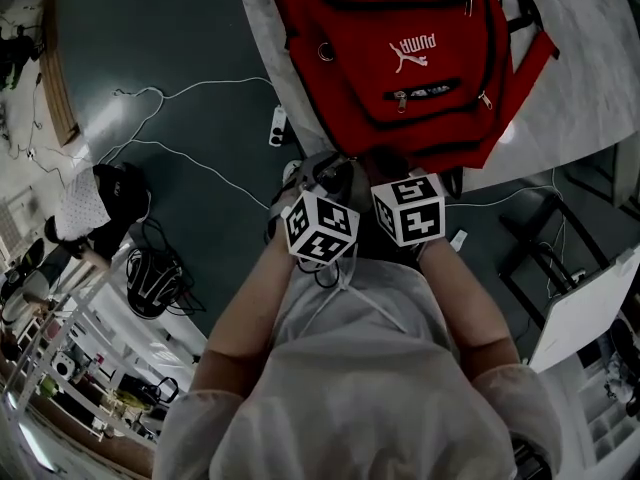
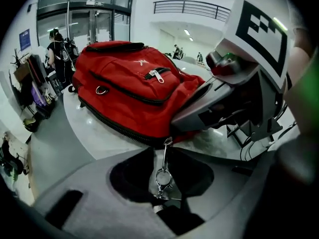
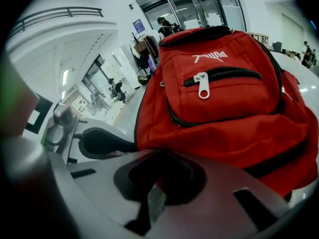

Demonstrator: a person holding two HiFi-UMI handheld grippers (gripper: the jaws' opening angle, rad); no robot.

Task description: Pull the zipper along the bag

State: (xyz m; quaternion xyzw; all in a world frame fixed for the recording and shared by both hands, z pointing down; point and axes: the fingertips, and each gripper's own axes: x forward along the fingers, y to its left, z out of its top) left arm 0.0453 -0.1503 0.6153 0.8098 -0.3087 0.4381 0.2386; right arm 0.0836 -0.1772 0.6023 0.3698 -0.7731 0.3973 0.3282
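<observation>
A red backpack (image 1: 400, 58) lies on a white table (image 1: 590, 88), its bottom edge toward me. Both grippers sit side by side at that edge. In the left gripper view the main zipper's metal ring pull (image 2: 163, 176) hangs off the bag (image 2: 124, 96) and down between the jaws of my left gripper (image 2: 163, 158). A light gap shows on each side of the ring, so the jaws are open around it. My right gripper (image 3: 162, 158) is shut on a fold of the bag's red fabric (image 3: 224, 128). Its fingers (image 2: 199, 111) pinch the bag's corner just right of the pull.
Below the table lies a dark floor with white cables (image 1: 190, 153) and a power strip (image 1: 277, 126). A black bag (image 1: 120, 188) sits at the left and a white panel (image 1: 590, 313) at the right. People stand far off by the glass doors (image 2: 57, 49).
</observation>
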